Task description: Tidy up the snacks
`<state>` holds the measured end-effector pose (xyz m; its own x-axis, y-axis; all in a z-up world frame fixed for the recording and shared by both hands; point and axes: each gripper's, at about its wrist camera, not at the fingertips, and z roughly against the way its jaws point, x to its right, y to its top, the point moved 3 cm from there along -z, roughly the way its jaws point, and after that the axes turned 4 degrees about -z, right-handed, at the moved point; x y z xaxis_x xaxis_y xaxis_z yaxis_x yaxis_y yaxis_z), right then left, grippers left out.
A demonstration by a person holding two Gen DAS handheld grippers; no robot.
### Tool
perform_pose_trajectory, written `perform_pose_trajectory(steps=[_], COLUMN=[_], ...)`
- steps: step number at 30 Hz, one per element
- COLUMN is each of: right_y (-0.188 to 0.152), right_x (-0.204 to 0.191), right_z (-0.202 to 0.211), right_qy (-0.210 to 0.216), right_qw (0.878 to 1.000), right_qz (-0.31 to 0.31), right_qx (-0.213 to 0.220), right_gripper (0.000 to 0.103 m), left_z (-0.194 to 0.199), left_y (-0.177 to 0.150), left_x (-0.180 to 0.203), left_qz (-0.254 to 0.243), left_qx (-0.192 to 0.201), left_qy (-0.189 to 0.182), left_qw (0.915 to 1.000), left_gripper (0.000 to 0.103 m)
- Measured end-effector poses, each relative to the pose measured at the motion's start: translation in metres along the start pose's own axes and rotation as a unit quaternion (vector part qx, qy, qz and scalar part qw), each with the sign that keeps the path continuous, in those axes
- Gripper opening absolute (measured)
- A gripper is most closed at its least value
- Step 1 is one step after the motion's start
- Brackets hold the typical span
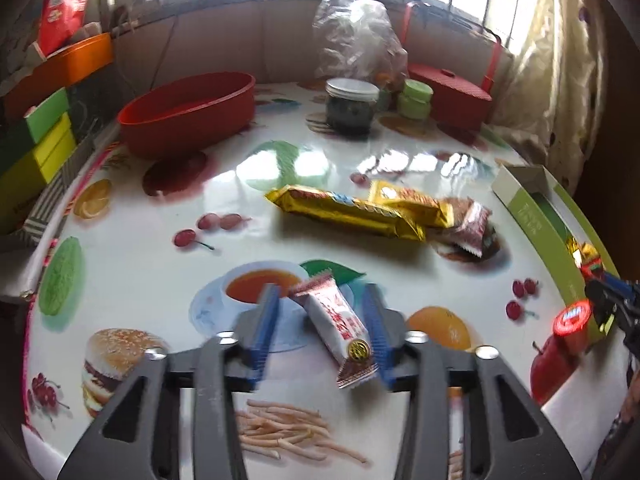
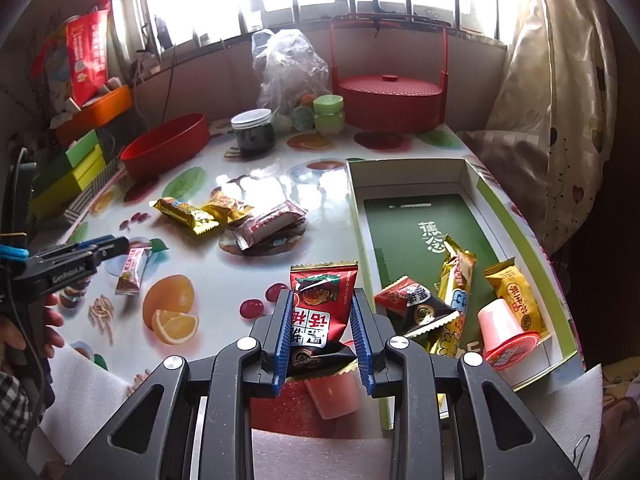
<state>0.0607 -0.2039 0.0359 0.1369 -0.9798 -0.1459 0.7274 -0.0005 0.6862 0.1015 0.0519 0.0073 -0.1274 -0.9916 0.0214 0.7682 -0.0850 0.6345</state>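
Note:
My left gripper (image 1: 320,320) is open around a white and maroon snack bar (image 1: 336,324) that lies on the table between the jaws, touching the right one; the bar also shows in the right wrist view (image 2: 130,270). My right gripper (image 2: 322,324) is shut on a red and black snack packet (image 2: 318,312), held beside the green box (image 2: 528,236), which holds several snacks and a pink jelly cup (image 2: 506,338). Two gold wrapped bars (image 1: 348,212) and a maroon packet (image 1: 468,224) lie mid-table.
A red oval bowl (image 1: 192,112), a dark jar (image 1: 350,106), green pots (image 1: 416,98), a plastic bag (image 1: 356,36) and a red lidded basket (image 2: 390,92) stand at the back. Green and yellow boxes (image 1: 44,140) are stacked at the left. A pink cup (image 2: 334,394) sits under my right gripper.

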Motion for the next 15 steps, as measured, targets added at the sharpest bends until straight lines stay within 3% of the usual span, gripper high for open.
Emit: perform_pose_trajectory(steps=[4, 12, 13, 15], right_y=[0.0, -0.001, -0.002, -0.002], right_x=[-0.001, -0.002, -0.002, -0.002], right_z=[0.0, -0.001, -0.001, -0.001], right_qy=[-0.001, 0.0, 0.0, 0.0], right_qw=[1.0, 1.0, 1.0, 1.0], right_qz=[0.0, 0.001, 0.001, 0.001], right_qx=[0.0, -0.001, -0.001, -0.001], right_gripper=[0.027, 0.027, 0.027, 0.027], left_z=[-0.017, -0.022, -0.022, -0.022], left_y=[-0.007, -0.008, -0.008, -0.007], left_x=[0.001, 0.012, 0.012, 0.015], left_qz=[0.008, -0.009, -0.013, -0.019], left_qx=[-0.03, -0.028, -0.027, -0.027], left_qy=[-0.002, 0.032, 0.033, 0.034], left_qw=[0.9995, 0.9991, 0.999, 0.9989], left_gripper=[0.048, 0.046, 0.034, 0.022])
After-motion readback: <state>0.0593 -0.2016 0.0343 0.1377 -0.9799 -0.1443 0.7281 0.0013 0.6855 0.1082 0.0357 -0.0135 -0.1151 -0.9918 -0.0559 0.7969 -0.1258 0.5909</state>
